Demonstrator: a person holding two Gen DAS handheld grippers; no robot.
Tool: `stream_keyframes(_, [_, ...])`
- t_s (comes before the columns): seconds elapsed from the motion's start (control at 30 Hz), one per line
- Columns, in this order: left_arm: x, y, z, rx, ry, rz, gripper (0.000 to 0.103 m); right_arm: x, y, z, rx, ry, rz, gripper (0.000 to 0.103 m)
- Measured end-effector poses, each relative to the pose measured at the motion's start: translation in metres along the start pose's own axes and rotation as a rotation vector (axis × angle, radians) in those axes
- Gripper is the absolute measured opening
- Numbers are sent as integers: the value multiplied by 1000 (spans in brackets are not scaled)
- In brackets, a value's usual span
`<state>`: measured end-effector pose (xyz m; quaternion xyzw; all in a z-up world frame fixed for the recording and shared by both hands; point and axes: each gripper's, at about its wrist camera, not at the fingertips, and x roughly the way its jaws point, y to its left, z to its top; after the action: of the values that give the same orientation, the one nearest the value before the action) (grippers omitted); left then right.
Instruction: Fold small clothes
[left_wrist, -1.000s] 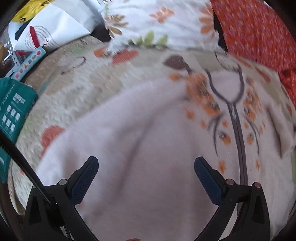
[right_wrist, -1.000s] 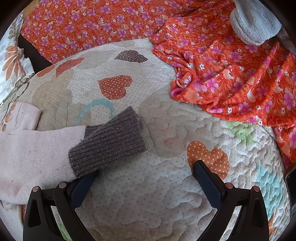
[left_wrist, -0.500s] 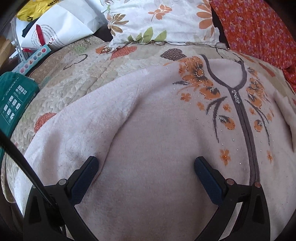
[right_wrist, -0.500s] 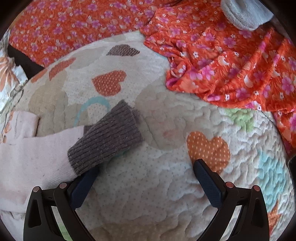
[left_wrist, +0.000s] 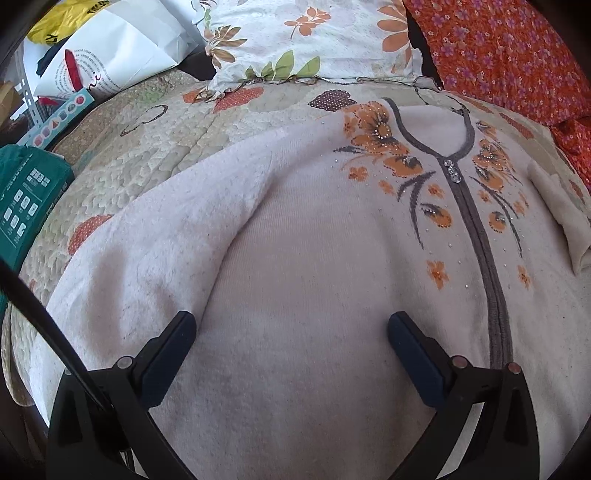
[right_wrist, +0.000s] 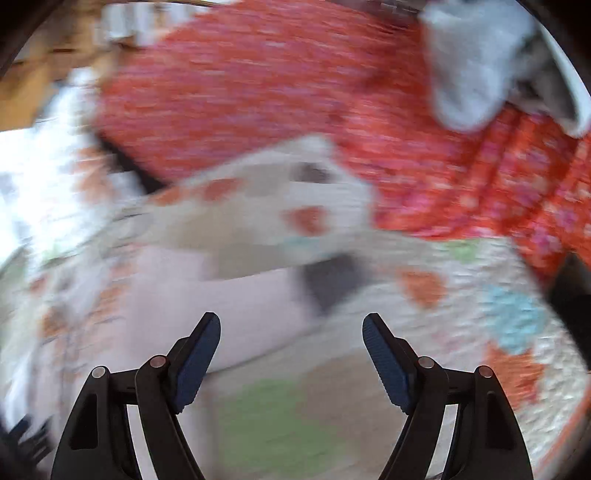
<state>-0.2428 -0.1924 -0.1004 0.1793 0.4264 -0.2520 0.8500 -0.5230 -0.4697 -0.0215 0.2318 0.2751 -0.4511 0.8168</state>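
A pale pink sweater (left_wrist: 314, 266) with orange flowers and a grey placket (left_wrist: 476, 221) lies spread on the quilt. My left gripper (left_wrist: 291, 328) is open and empty just above its lower front, with one sleeve (left_wrist: 155, 258) lying to the left of it. In the blurred right wrist view, my right gripper (right_wrist: 291, 332) is open and empty above the other pink sleeve (right_wrist: 229, 306), whose dark grey cuff (right_wrist: 332, 284) lies beyond the fingertips.
The patterned quilt (left_wrist: 155, 147) covers the bed. A floral pillow (left_wrist: 306, 37) and white bags (left_wrist: 118, 51) lie at the back, a green box (left_wrist: 26, 199) at the left. Orange flowered cloth (right_wrist: 424, 147) and a grey fleece item (right_wrist: 469, 62) lie at the right.
The left gripper has settled over the sweater's front. The right gripper has pulled back fast from the grey cuff, its jaws have narrowed somewhat, and its view is now motion-blurred.
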Motion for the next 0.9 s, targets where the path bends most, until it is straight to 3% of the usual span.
stream_keyframes(0.07, [0, 2, -3, -26, -9, -6, 103, -3, 37, -19, -93, 29, 107, 82])
stream_keyframes(0.1, [-1, 2, -4, -42, -13, -6, 103, 1, 61, -33, -156, 66, 169, 75])
stream_keyframes(0.2, [-2, 2, -8, -79, -24, 5, 103, 22, 108, -65, -283, 180, 247, 54])
stream_keyframes(0.23, [-2, 1, -9, -74, -30, 7, 103, 29, 117, -74, -316, 201, 251, 54])
stream_keyframes(0.3, [-3, 2, -11, -61, -45, -3, 103, 44, 134, -95, -390, 228, 232, 57])
stream_keyframes(0.4, [-3, 3, -13, -46, -60, -16, 103, 44, 144, -106, -450, 151, 176, 60])
stream_keyframes(0.7, [-3, 2, -13, -56, -67, 1, 103, 42, 139, -104, -412, 109, 153, 75])
stream_keyframes(0.9, [-4, 1, -13, -58, -67, 2, 103, 43, 136, -103, -400, 108, 148, 78])
